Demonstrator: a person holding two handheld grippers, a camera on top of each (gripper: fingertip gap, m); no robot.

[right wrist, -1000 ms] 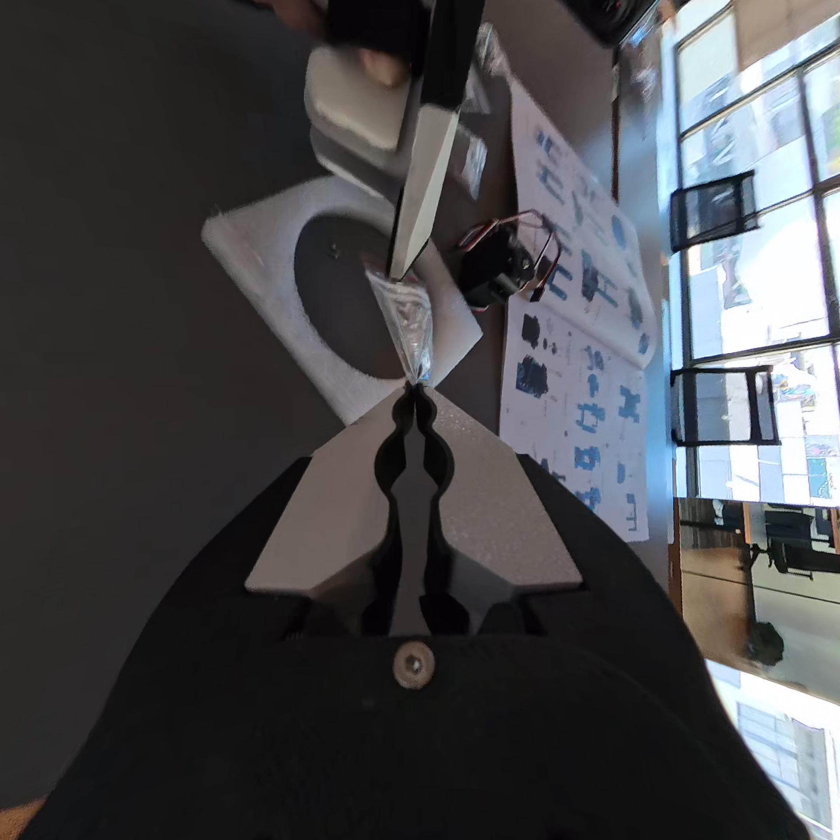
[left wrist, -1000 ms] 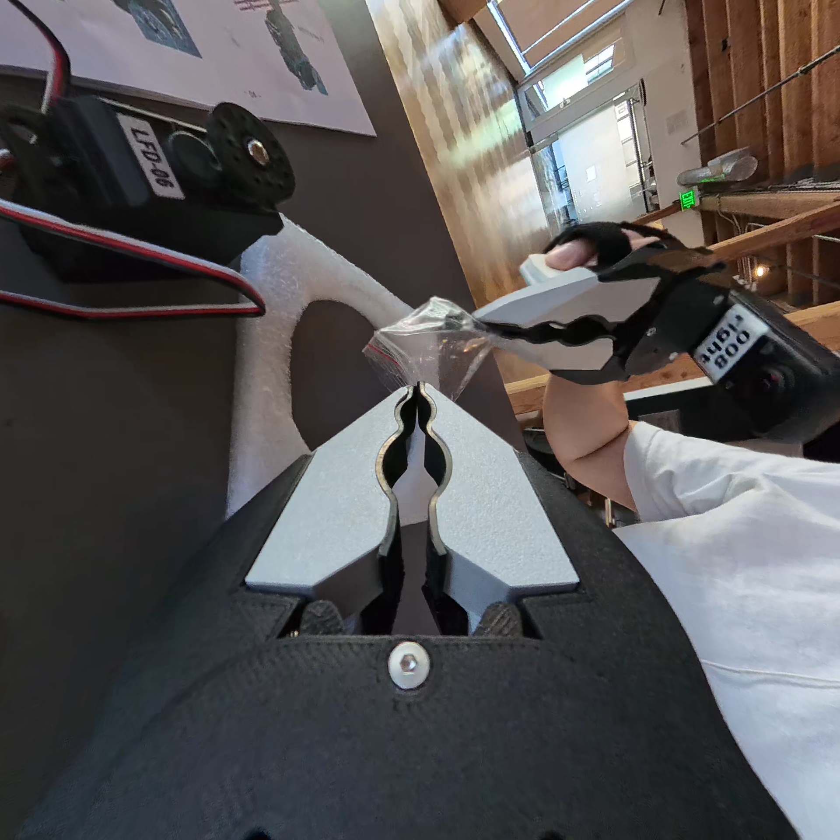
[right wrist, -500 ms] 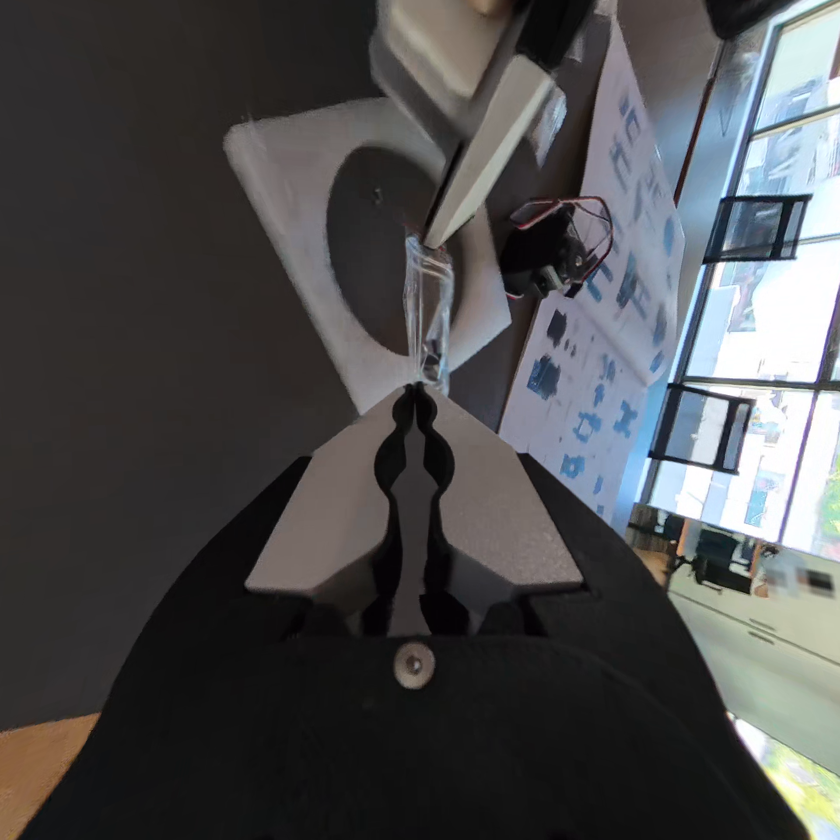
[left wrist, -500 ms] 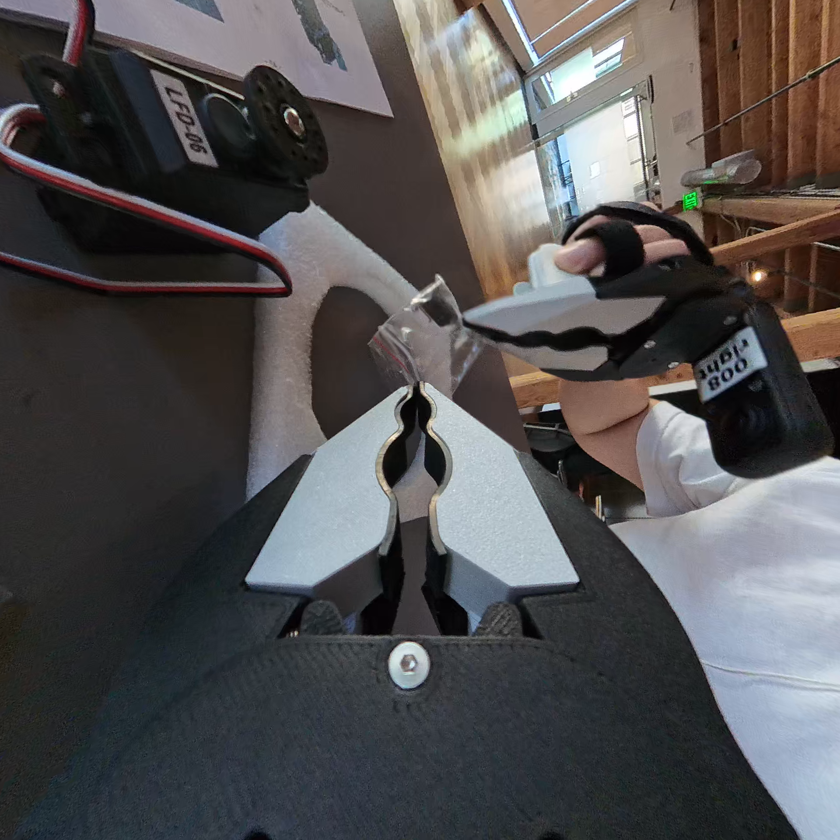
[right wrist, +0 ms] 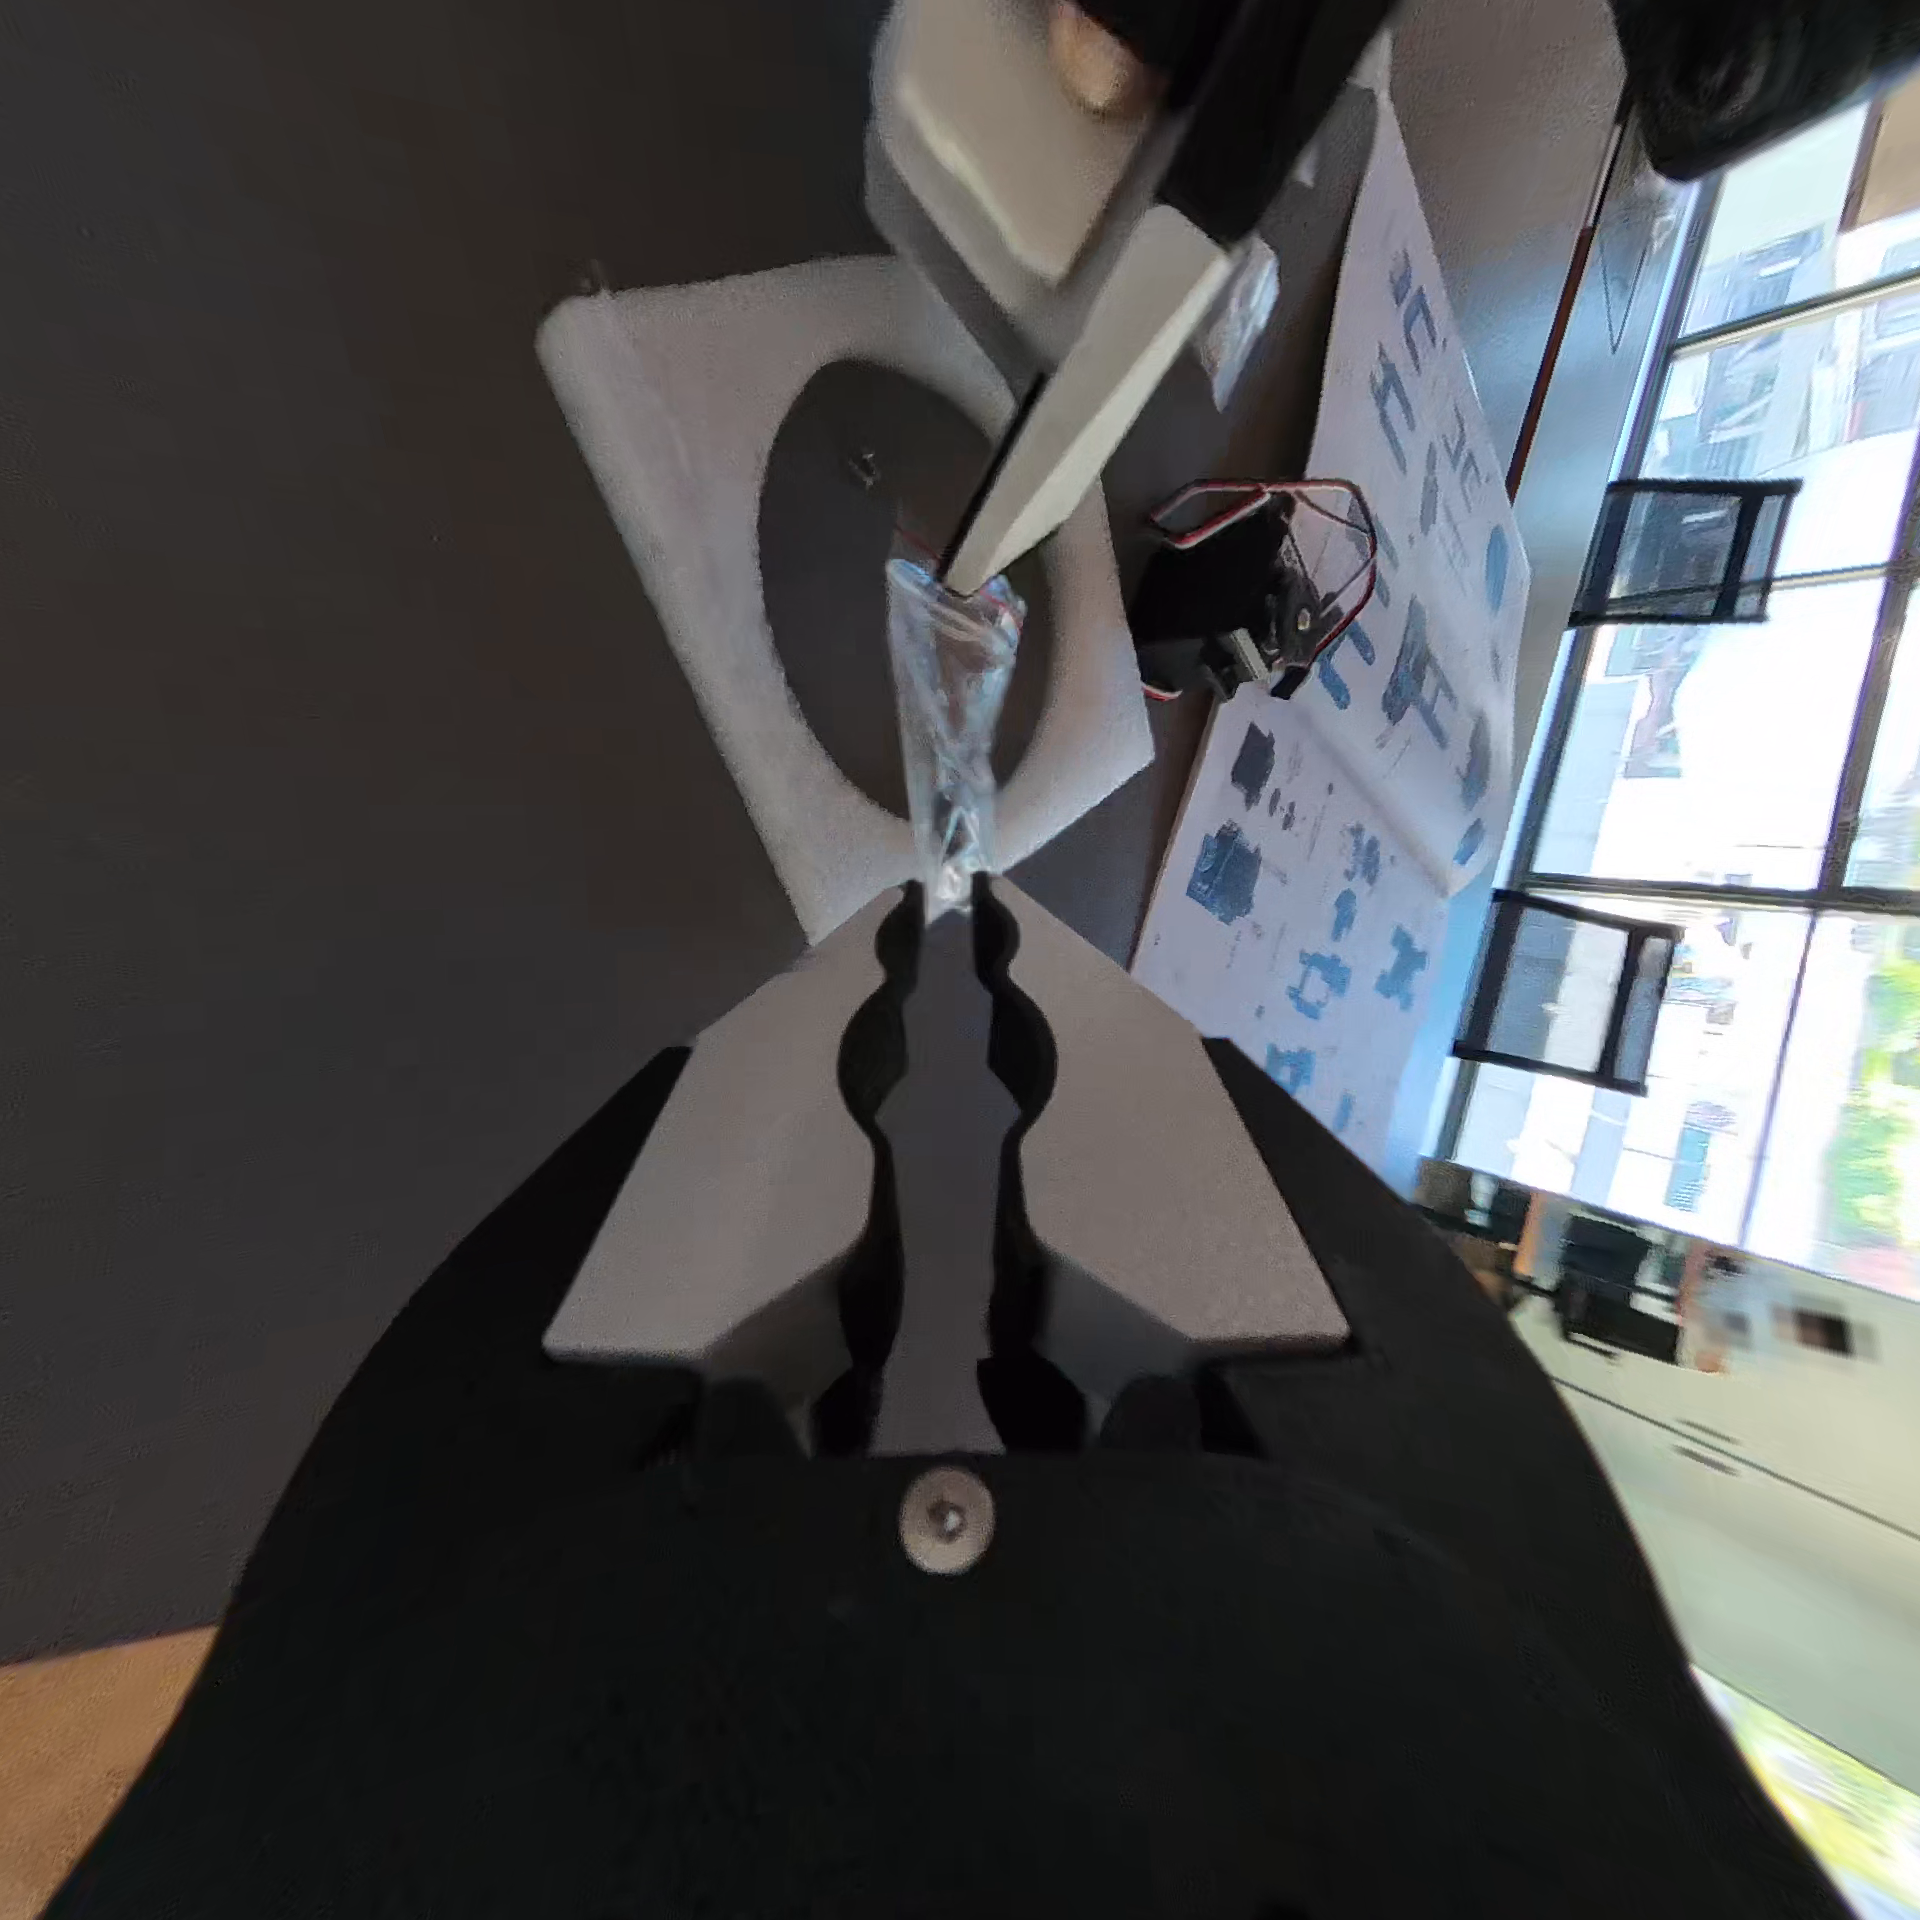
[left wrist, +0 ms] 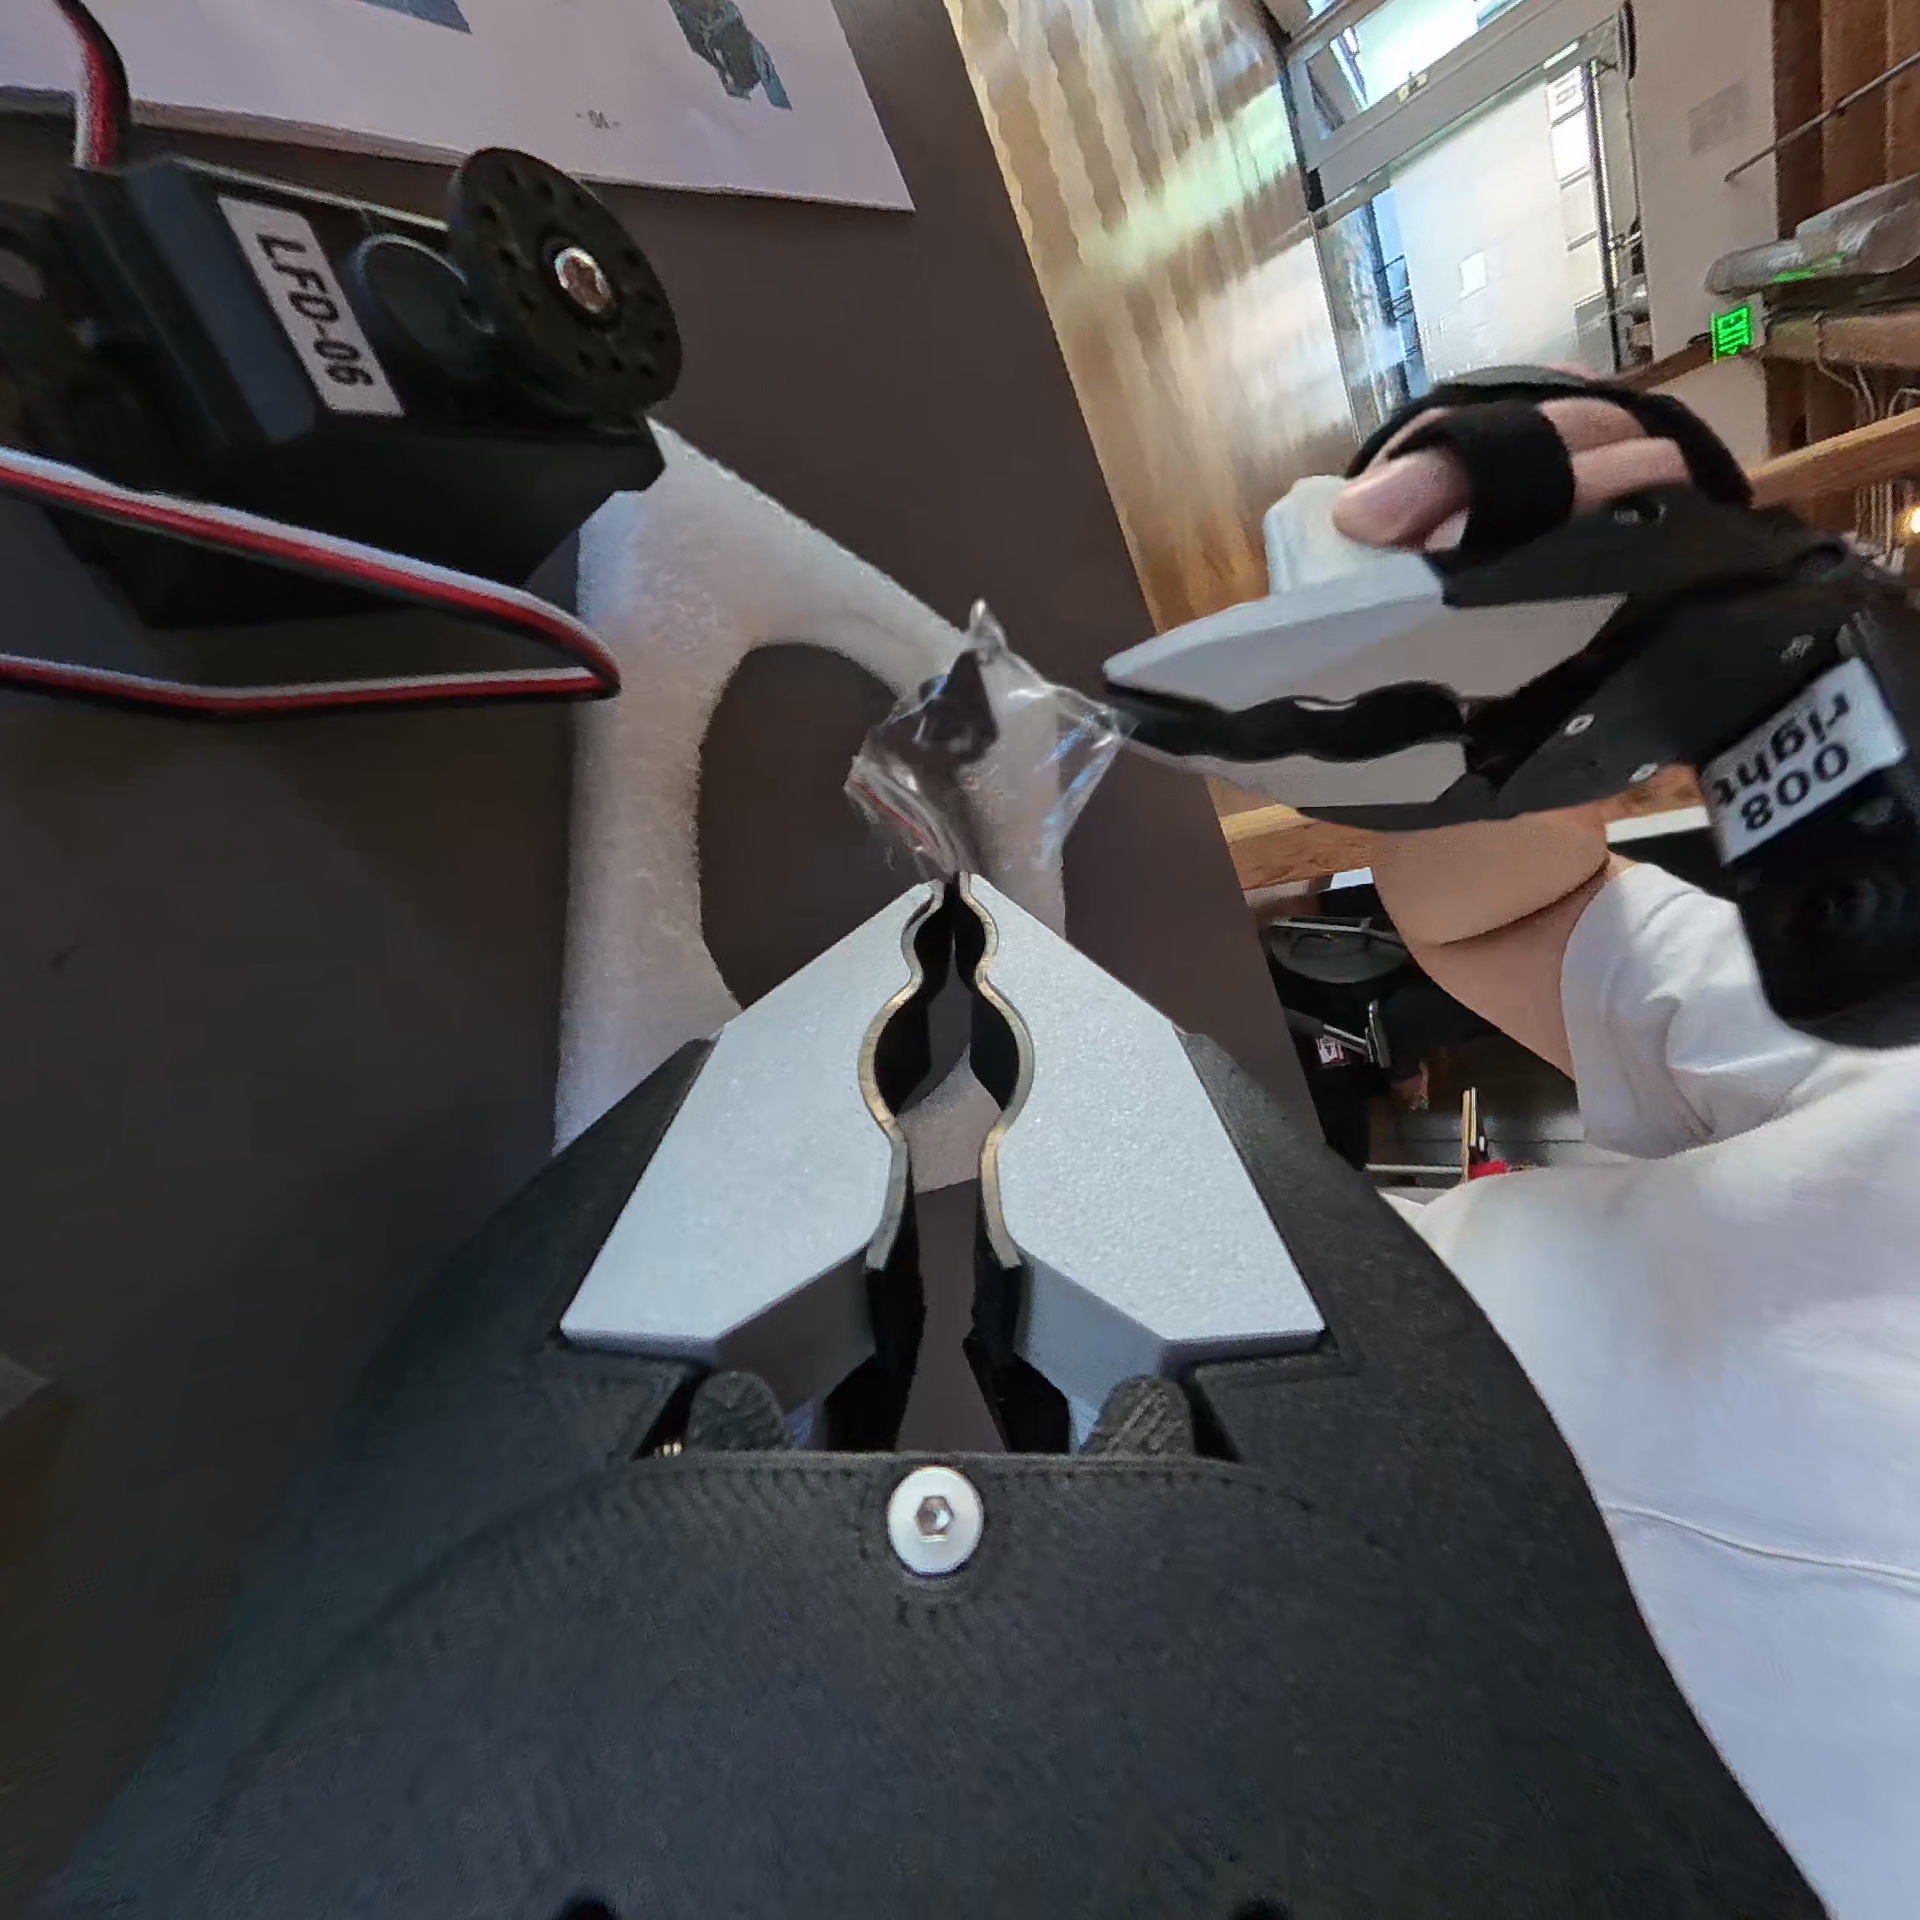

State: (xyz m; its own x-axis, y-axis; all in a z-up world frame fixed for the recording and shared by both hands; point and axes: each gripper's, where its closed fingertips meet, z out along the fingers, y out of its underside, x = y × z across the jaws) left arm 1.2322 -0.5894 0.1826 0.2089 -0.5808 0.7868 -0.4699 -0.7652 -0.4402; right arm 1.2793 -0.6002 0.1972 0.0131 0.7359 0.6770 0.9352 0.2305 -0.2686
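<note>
A small clear plastic bag (left wrist: 977, 748) with small dark parts inside hangs in the air between my two grippers above a white foam sheet (left wrist: 644, 831). My left gripper (left wrist: 956, 888) is shut on the bag's lower edge. My right gripper (right wrist: 948, 899) has its fingertips slightly parted, with the bag's (right wrist: 951, 727) other end lying between them. In the left wrist view the right gripper (left wrist: 1117, 701) comes in from the right, held by a gloved hand. In the right wrist view the left gripper (right wrist: 971, 582) reaches down from the top to the bag's far end.
A black servo motor (left wrist: 343, 343) with red, white and black wires lies on the dark table (right wrist: 312, 623) beside the foam sheet (right wrist: 665, 468), which has a round hole. A printed paper sheet (right wrist: 1351, 831) lies beyond the servo (right wrist: 1236, 613). A white sleeve (left wrist: 1714, 1351) fills the right. About 6 centimeters separates my left fingertips from my right.
The right gripper's fingertips, pressed together before, now stand slightly apart around the bag's end. Both grippers shifted and turned a little, and the bag is stretched out longer between them.
</note>
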